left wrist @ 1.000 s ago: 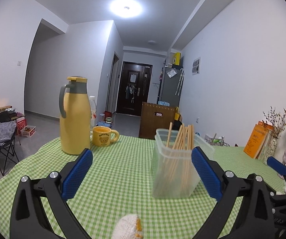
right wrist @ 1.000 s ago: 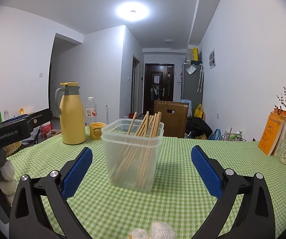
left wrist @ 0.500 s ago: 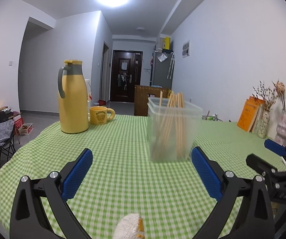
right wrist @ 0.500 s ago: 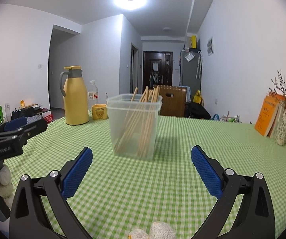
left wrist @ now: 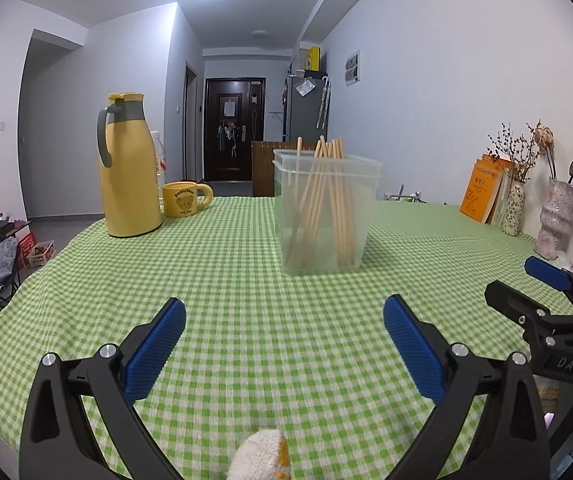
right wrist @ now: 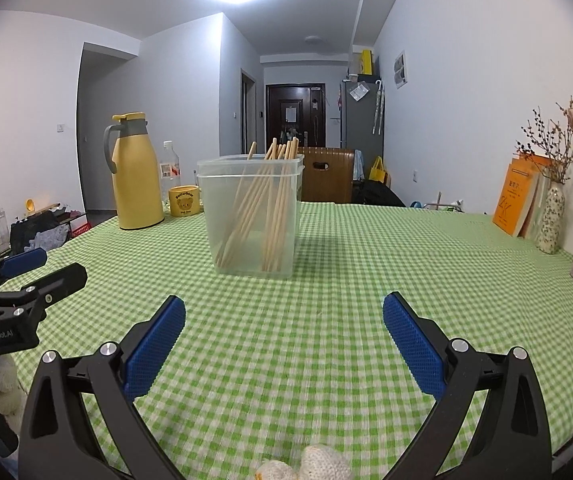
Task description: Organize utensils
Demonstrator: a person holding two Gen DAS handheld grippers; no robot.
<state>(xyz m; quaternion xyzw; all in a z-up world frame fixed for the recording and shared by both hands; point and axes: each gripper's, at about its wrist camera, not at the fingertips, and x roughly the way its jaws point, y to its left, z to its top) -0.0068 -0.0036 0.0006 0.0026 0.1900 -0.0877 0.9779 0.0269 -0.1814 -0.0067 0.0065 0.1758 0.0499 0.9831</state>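
A clear plastic container (left wrist: 326, 212) is standing upright on the green checked tablecloth (left wrist: 246, 320), just right of centre in the left wrist view and just left of centre in the right wrist view (right wrist: 251, 216). A bundle of wooden chopsticks (left wrist: 326, 200) is leaning inside it, the tips poking above the rim. The left gripper (left wrist: 284, 320) is filling the bottom of its own frame with its blue-padded fingers (left wrist: 154, 348) spread wide and nothing sitting between them; it is hovering low over the cloth, well short of the container. The right gripper (right wrist: 284, 320) is likewise holding its blue pads (right wrist: 414, 344) wide apart and gripping nothing, with the container ahead of it and apart from it. Each tool is showing at the edge of the other's view: the right one at the lower right of the left wrist frame, the left one at the lower left of the right wrist frame. A tall yellow thermos jug (left wrist: 128, 168) is standing at the left of the frame, with a yellow bear mug (left wrist: 184, 199) just beside it. Vases of dried flowers (left wrist: 556, 216) and orange books (left wrist: 482, 192) are lining the wall at the right edge. A dark door (left wrist: 234, 128) is showing at the far end of the hallway, in the upper middle of the frame.
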